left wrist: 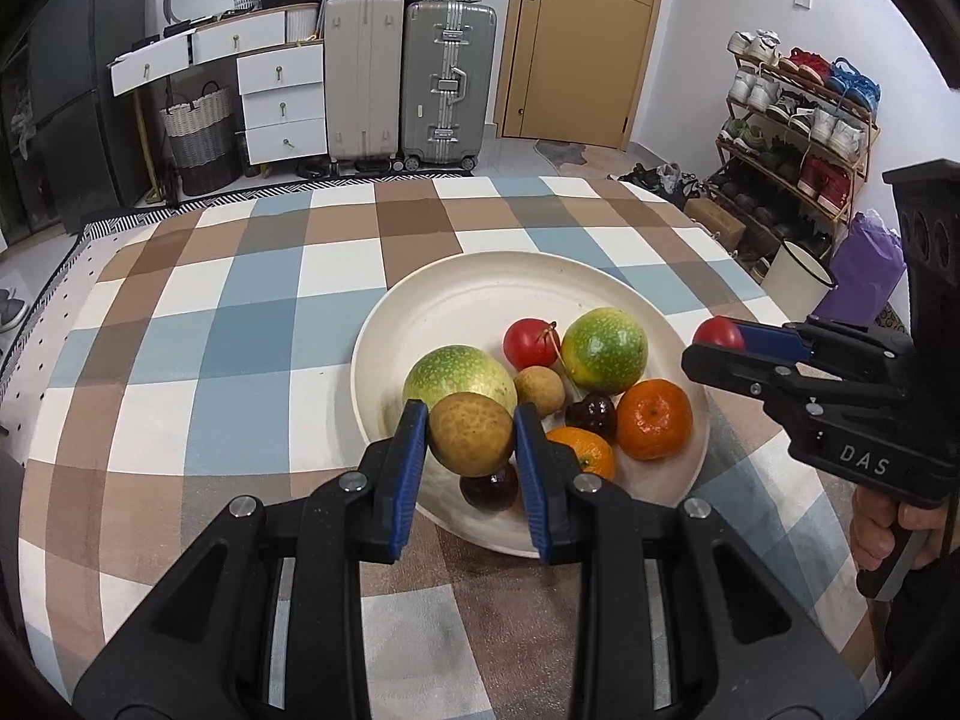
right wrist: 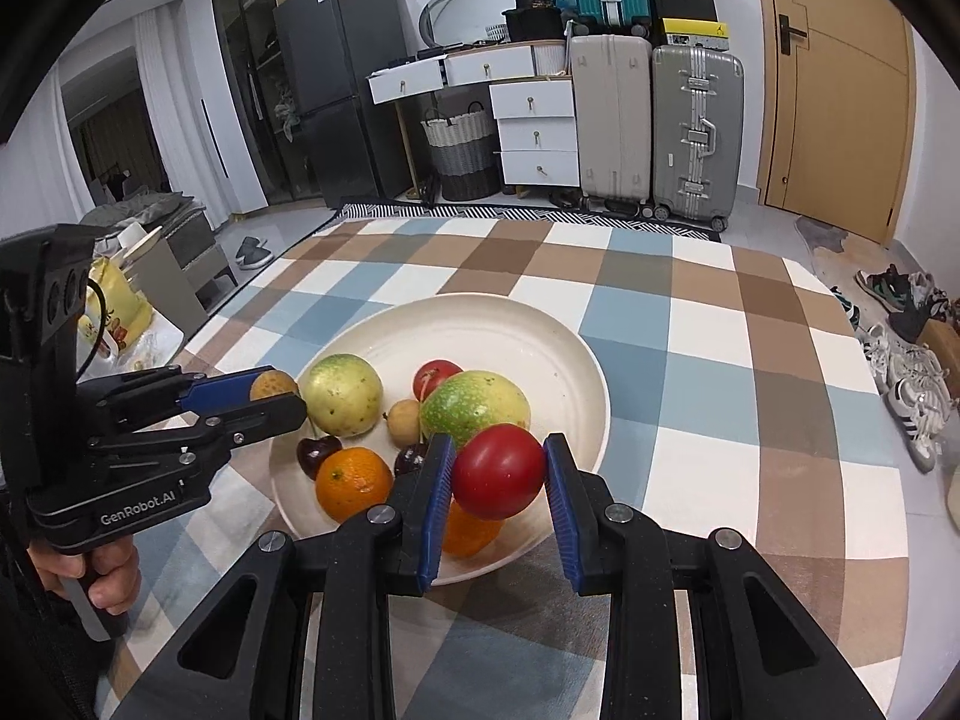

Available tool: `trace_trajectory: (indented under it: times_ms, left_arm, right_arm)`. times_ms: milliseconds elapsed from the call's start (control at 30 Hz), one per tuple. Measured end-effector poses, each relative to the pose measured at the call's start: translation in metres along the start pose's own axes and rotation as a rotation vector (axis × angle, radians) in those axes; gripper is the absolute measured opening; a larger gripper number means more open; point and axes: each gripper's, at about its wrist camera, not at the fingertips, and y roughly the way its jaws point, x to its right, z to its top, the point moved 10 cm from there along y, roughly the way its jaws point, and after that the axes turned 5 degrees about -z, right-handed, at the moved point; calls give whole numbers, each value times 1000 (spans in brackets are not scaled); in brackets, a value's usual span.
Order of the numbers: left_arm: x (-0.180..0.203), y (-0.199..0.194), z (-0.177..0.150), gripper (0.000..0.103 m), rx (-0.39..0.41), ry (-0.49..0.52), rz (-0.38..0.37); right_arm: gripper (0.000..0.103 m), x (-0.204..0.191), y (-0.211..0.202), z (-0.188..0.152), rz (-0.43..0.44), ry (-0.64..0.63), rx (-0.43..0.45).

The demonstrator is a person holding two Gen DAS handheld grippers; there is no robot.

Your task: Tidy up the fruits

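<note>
1. Checkered tablecloth in blue, brown and white covers the table; suitcases, a white drawer unit and a wooden door stand behind its far edge.
2. White plate sits right of the table's centre, toward the near edge.
3. On the plate: two green-yellow round fruits, two oranges, one red fruit, one small tan fruit, two dark cherries, all crowded in its near half.
4. Left gripper: jaws clamped on a tan-brown fruit, held above the plate's near-left rim.
5. Right gripper: jaws clamped on a red tomato-like fruit, held above the plate's near-right rim.
6. Both held fruits are clear of the plate, the grippers well apart at opposite sides.
</note>
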Motion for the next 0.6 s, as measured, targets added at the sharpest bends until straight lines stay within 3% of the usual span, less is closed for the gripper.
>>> trace_trajectory:
  times_ms: [300,367,400,467,533,600]
  left_arm:
    - [3,4,0,27,1,15,4]
    - [4,2,0,30,3,19,0]
    - [4,1,1,33,1,21,0]
    - [4,-4,1,60,16,21,3]
    - [2,-11,2,79,45,18,15]
    - [1,-20,3,84,75,19,13]
  right_arm:
    - [31,4,10,-3,-26,0,-3]
    - [36,5,7,-2,-34,-6,9]
    - [38,5,5,-2,-36,-8,13]
    - [43,6,0,-1,-42,-7,26]
    - [51,8,-6,-2,-45,1,39]
    - [56,8,-13,-3,-41,3,47]
